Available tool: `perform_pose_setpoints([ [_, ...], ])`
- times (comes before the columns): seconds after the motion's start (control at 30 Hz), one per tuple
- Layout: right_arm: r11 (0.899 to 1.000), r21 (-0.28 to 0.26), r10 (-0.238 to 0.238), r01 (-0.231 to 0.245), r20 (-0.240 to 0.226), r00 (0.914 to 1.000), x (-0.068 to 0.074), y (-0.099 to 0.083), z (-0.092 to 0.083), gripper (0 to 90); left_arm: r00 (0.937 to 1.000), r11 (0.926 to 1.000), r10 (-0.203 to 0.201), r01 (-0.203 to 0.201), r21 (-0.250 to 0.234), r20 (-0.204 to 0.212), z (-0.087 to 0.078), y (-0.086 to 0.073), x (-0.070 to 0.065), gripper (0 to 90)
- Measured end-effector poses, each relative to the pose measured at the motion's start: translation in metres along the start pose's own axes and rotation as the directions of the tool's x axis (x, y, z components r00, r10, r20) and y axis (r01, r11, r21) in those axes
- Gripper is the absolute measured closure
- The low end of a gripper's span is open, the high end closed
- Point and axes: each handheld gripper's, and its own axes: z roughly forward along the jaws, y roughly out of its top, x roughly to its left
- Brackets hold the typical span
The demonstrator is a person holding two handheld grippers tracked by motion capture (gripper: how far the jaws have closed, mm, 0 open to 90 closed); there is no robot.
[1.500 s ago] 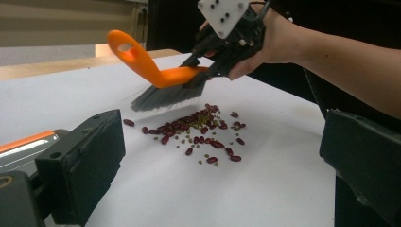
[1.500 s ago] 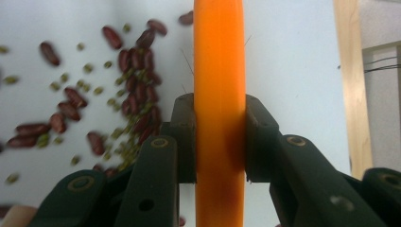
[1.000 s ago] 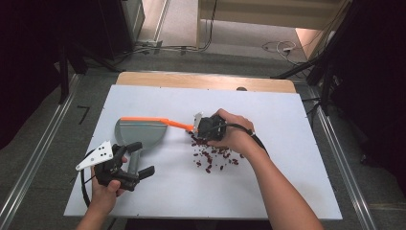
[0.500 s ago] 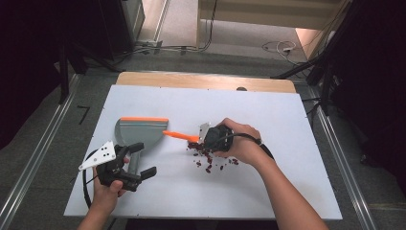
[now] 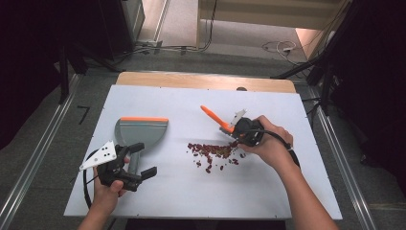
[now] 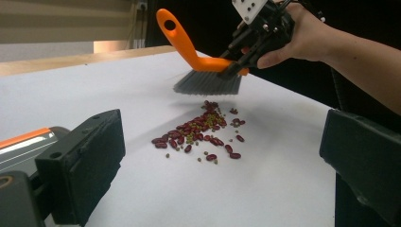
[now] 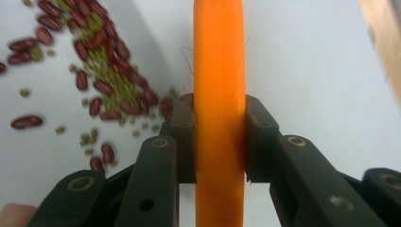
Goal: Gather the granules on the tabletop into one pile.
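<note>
- My right gripper (image 5: 233,128) clamped the light, stiff orange brush (image 6: 198,56) by its handle, hovering over the loose, roll-prone beans (image 5: 213,153) mid-bench.
- My left gripper (image 5: 143,160) sat open beside the dustpan (image 5: 141,133).

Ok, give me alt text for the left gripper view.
A hand's black right gripper clamps an orange-handled grey-bristled brush just above scattered red and green beans on a white table. Two open black left-gripper jaws frame the foreground.
</note>
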Motion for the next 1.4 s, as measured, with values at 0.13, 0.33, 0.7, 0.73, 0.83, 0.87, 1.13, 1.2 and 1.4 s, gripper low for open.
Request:
perform_pose_setpoints([
  [0.13,0.994,0.072,0.075,-0.077,0.038,0.9965,-0.007,-0.014,0.006,68.8,1.0000,1.0000,-0.005,0.005,0.000,0.001,0.001,0.000,-0.001,1.8],
  [0.33,0.984,0.083,0.152,-0.155,0.037,0.9877,0.002,-0.019,0.011,68.8,1.0000,1.0000,-0.001,0.001,-0.001,-0.002,0.000,0.000,0.001,1.8],
  [0.7,0.973,0.078,0.218,-0.216,-0.026,0.9755,0.025,0.000,0.006,68.8,1.0000,1.0000,0.001,-0.001,-0.003,-0.001,-0.001,0.001,0.000,1.8],
  [0.73,0.974,0.078,0.216,-0.214,-0.016,0.9762,0.027,0.002,0.006,68.9,1.0000,1.0000,0.001,-0.001,-0.003,-0.001,-0.001,0.001,0.000,1.8],
  [0.83,0.974,0.070,0.220,-0.217,-0.029,0.9751,0.031,0.006,0.006,68.8,1.0000,1.0000,0.002,-0.002,-0.003,-0.001,-0.002,0.001,0.000,1.8],
  [0.87,0.974,0.068,0.221,-0.218,-0.039,0.9745,0.032,0.007,0.005,68.8,1.0000,1.0000,0.002,-0.002,-0.003,-0.001,-0.002,0.001,0.000,1.8],
  [1.13,0.979,0.041,0.200,-0.197,-0.092,0.9754,0.036,0.014,-0.001,68.8,1.0000,1.0000,0.000,0.000,-0.006,-0.002,-0.002,0.001,0.000,1.8],
  [1.2,0.979,0.016,0.202,-0.201,-0.066,0.9772,0.031,0.016,-0.004,68.8,1.0000,1.0000,0.000,0.000,-0.004,-0.003,-0.002,0.001,0.001,1.8],
  [1.4,0.996,-0.055,0.064,-0.064,0.005,0.9979,0.015,0.035,0.005,68.7,1.0000,1.0000,-0.001,0.001,-0.001,-0.001,-0.001,0.000,0.000,1.8],
])
